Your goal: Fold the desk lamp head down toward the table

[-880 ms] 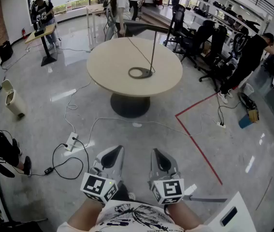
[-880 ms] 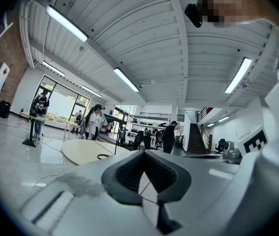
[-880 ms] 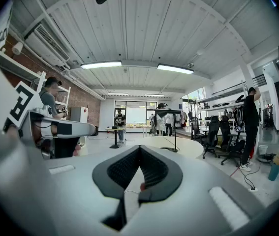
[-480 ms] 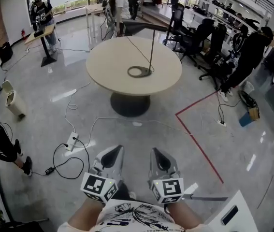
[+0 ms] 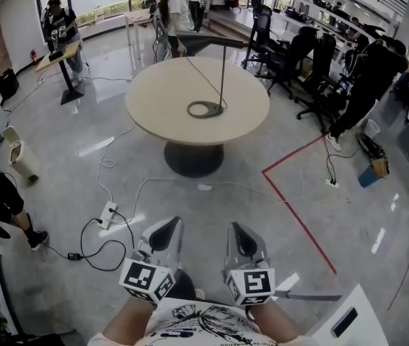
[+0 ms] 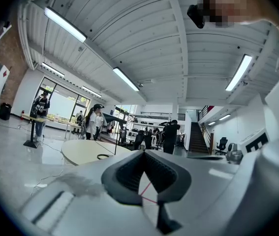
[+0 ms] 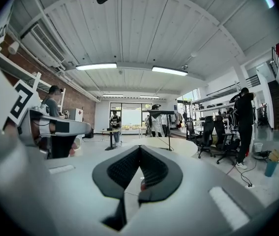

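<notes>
A black desk lamp stands on the round beige table point(image 5: 157, 96) far ahead of me. It has a ring base point(image 5: 204, 109), a thin upright pole point(image 5: 223, 78) and a flat head point(image 5: 211, 42) stretched level to the left. Both grippers hang close to my body, well short of the table. My left gripper point(image 5: 177, 222) and right gripper point(image 5: 233, 226) each have their jaws shut with nothing between them. The lamp point(image 6: 115, 134) shows small in the left gripper view, and the lamp point(image 7: 169, 131) also in the right gripper view, beyond the shut tips.
A power strip point(image 5: 107, 210) with looping cables lies on the glossy floor between me and the table. A red tape line point(image 5: 298, 218) runs on the right. Office chairs point(image 5: 291, 49) and several people stand beyond the table. A white bin point(image 5: 18, 153) is at the left.
The table and lamp have shifted slightly left in the head view. The person at the left edge has moved. Both grippers stay as they were.
</notes>
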The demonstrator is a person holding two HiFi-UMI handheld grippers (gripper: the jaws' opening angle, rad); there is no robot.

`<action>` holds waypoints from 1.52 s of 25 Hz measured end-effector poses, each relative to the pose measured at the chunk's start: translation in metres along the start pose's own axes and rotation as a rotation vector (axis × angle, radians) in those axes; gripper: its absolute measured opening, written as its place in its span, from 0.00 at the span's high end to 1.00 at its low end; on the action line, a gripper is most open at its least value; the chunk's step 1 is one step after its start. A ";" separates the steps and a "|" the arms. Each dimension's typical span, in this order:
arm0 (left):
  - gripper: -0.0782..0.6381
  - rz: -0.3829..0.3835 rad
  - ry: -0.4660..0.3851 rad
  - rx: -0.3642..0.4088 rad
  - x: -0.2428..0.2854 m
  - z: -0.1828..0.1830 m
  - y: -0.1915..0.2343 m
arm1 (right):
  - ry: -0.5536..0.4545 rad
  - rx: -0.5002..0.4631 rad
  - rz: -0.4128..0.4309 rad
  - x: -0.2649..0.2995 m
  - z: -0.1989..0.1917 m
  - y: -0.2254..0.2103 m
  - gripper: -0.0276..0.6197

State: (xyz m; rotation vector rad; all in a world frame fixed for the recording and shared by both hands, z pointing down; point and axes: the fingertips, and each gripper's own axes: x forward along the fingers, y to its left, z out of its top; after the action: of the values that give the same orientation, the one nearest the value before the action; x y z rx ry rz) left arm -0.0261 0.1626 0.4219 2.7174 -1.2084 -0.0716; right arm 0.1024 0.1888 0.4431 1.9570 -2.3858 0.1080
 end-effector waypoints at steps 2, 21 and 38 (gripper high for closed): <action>0.88 0.004 0.002 -0.003 0.001 -0.002 0.002 | 0.001 0.000 0.001 0.002 -0.001 -0.002 0.94; 0.88 -0.028 0.030 -0.018 0.101 0.026 0.112 | 0.047 0.006 -0.028 0.142 0.016 -0.015 0.94; 0.88 -0.100 -0.014 0.020 0.219 0.063 0.216 | 0.060 -0.004 -0.047 0.304 0.036 -0.044 0.94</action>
State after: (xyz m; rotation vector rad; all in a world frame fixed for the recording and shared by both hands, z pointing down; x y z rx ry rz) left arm -0.0450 -0.1501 0.4018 2.7979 -1.0827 -0.0920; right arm 0.0859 -0.1195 0.4343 1.9767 -2.3001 0.1581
